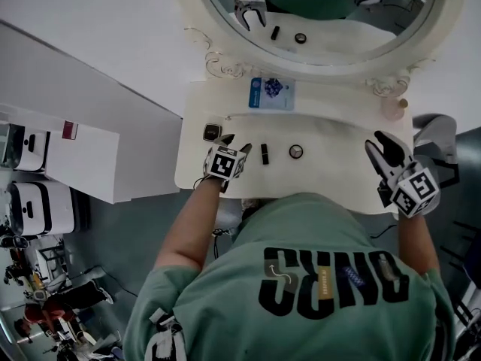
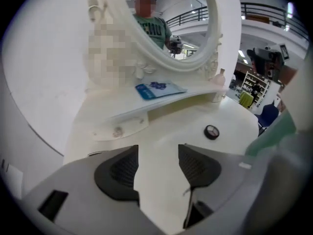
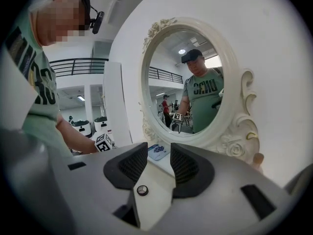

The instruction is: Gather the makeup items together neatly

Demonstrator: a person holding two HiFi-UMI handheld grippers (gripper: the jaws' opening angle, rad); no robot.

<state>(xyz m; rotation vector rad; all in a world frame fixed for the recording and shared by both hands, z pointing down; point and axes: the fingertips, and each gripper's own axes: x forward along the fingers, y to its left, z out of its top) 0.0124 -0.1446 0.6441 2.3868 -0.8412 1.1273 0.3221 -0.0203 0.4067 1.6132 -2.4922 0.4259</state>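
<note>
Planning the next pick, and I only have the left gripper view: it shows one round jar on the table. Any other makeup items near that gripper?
Observer: Yes, in the head view a black tube lies between the left gripper and that round jar.
Operator: Anything on its other side?
Observer: A square compact sits just left of it, near the table's left edge.
Operator: Where's the right gripper?
Observer: Over the table's right end, fingers apart, empty.

Vanity (image 1: 334,173), black tube (image 1: 264,153), round compact (image 1: 296,151), square case (image 1: 212,132)
</note>
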